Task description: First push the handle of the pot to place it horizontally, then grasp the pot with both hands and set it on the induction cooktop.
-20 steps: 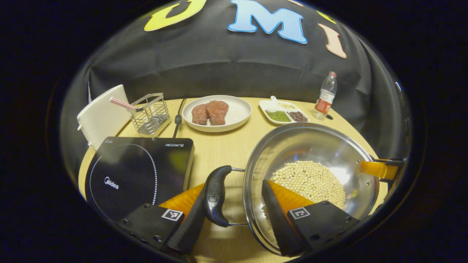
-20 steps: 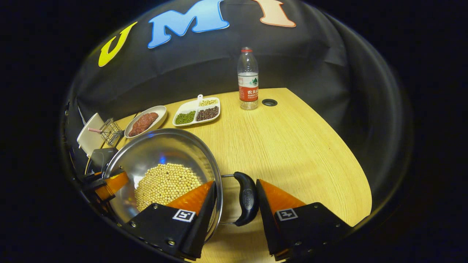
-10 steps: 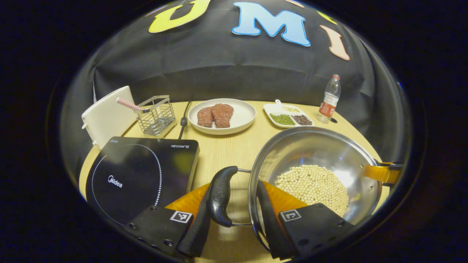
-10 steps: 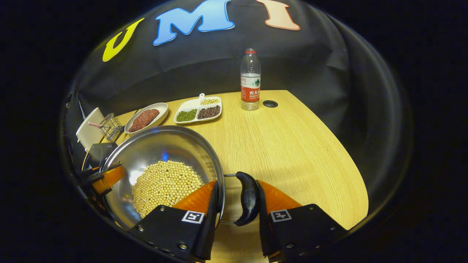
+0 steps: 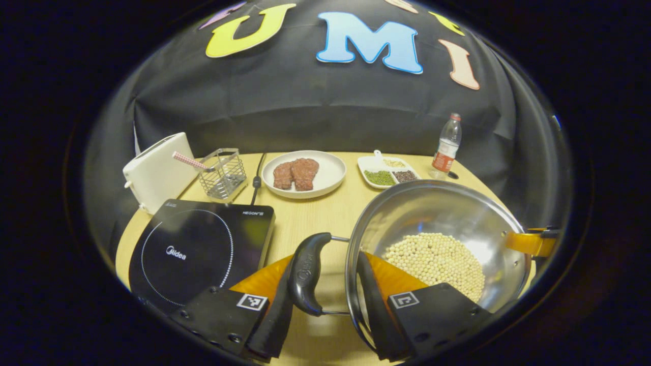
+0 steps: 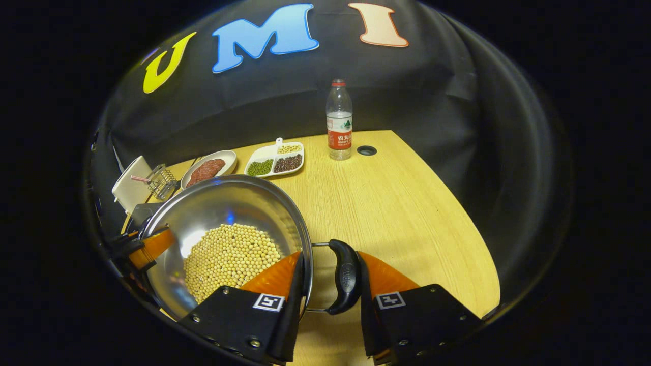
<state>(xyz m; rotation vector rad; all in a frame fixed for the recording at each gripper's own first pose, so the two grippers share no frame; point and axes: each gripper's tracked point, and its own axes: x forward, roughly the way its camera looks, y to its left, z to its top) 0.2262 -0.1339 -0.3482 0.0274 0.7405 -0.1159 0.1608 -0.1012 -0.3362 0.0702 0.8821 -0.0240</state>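
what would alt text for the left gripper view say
The left gripper is shut on the pot handle and rim of a steel pot holding pale beans. The black induction cooktop lies to its left on the wooden table, with a plate of meat behind.

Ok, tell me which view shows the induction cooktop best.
The left gripper view: the induction cooktop lies near and almost whole, ring visible. In the right gripper view just a dark corner peeks out behind the pot.

Dim, warm light; edges bent, perhaps blurred.
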